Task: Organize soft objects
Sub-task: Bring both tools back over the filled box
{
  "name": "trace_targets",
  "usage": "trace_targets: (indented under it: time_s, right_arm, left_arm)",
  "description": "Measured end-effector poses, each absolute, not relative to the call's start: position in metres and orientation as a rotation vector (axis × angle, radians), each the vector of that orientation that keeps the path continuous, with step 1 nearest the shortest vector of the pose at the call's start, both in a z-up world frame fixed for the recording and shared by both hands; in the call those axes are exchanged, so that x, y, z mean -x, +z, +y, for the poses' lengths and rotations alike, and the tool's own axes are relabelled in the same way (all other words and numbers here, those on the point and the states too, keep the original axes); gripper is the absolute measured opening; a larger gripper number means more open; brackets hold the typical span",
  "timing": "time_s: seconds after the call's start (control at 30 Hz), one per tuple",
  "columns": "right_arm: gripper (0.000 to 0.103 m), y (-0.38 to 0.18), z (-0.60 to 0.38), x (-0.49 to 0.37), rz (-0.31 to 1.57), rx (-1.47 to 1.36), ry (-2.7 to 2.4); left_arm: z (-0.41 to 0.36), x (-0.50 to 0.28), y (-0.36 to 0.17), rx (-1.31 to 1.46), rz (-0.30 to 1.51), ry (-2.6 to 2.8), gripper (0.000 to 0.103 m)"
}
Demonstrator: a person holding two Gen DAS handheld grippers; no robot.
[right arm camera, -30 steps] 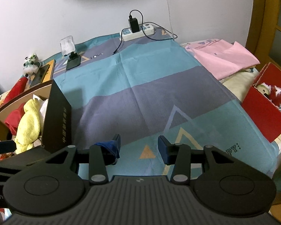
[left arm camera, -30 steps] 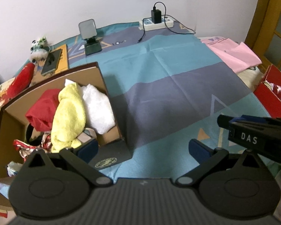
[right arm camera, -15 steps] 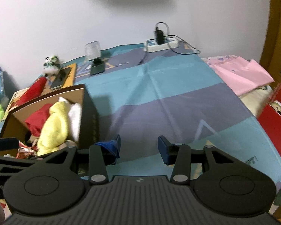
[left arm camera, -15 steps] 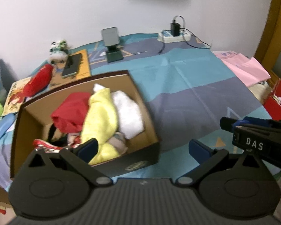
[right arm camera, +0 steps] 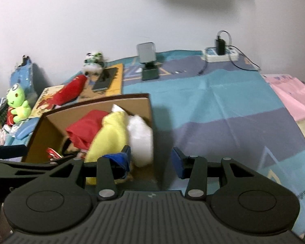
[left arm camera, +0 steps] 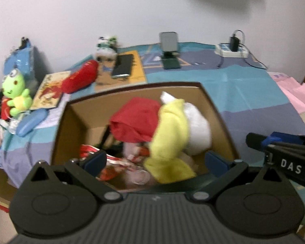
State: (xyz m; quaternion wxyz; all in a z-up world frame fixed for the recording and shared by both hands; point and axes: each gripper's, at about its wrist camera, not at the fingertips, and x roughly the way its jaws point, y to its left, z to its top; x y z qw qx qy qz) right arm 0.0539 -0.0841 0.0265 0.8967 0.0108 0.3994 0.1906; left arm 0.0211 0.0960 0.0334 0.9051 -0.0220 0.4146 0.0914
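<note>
At the far left of your left-wrist view, a green frog plush sits near the wall, with a blue pouch lying just beside it. To the right of that, a red soft toy rests on a picture book. Behind them stand a small panda toy and a dark phone.

In the middle is the open cardboard box. Inside it, from left to right, lie a red cloth, a yellow cloth and a white fluffy item, all pressed together. Smaller red-and-white pieces sit low in the box, too blurred to identify.

Your left gripper hangs over the box's near edge, its 2 fingers spread wide and holding nothing.

Your right gripper is just right of it, over the box's right wall. Its 2 fingers are also apart and empty, though the blue pad on its left finger looks loose or crumpled.

Farther right, the blue and purple blanket lies bare. A phone stand and a power strip sit by the wall. Pink fabric lies at the far right edge.
</note>
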Motion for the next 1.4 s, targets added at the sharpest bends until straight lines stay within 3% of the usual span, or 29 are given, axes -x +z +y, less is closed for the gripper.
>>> trace_targets:
  time_s: [0.43, 1.4]
  right_arm:
    - [0.028, 0.022, -0.034, -0.060, 0.833, -0.047, 0.489]
    - [0.028, -0.050, -0.009, -0.107, 0.654, 0.068, 0.511]
  left_arm:
    - [0.166, -0.027, 0.039, 0.044, 0.860, 0.347, 0.102]
    - [0.184, -0.078, -0.033, 0.007, 0.804, 0.328, 0.102]
